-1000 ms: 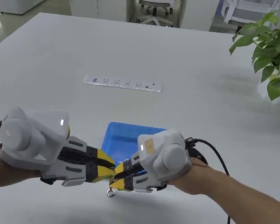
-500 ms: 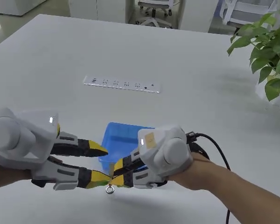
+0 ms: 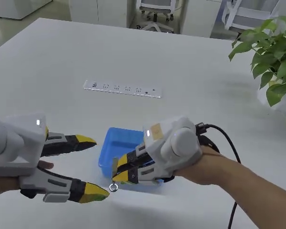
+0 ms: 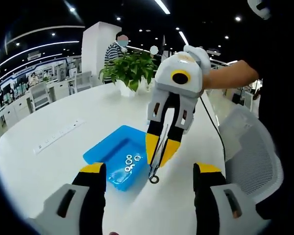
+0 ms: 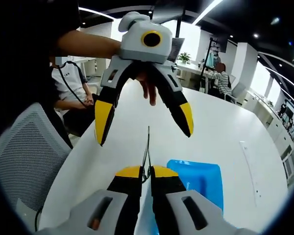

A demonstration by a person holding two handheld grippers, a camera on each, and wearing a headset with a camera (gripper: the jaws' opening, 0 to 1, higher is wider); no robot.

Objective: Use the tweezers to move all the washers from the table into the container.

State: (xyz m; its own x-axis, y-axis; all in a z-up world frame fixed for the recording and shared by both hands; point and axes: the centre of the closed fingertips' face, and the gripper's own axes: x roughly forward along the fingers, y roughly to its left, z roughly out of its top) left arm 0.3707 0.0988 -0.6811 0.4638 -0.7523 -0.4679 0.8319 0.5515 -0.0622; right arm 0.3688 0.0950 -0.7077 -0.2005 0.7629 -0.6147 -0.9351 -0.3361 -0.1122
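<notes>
My right gripper (image 3: 115,174) is shut on thin metal tweezers (image 4: 159,147), which point down at the table in front of the blue container (image 3: 115,143). A small metal washer (image 3: 113,187) sits at the tweezers' tip (image 4: 154,179), just off the container's near corner; whether it is lifted I cannot tell. Several washers (image 4: 129,161) lie inside the container (image 4: 105,149). My left gripper (image 3: 94,167) is wide open to the left, holding nothing, its jaws facing the right gripper. In the right gripper view the tweezers (image 5: 147,147) stick out between the shut jaws toward the open left gripper (image 5: 142,120).
A white power strip (image 3: 122,89) lies on the table beyond the container. A green plant (image 3: 271,57) stands at the right edge. A black cable (image 3: 229,152) trails from the right gripper. Office chairs (image 3: 157,7) stand past the far edge, a mesh chair (image 5: 24,156) near me.
My left gripper has opened and drawn back to the left, away from the right gripper. The right gripper stays shut on the tweezers, washer at their tip.
</notes>
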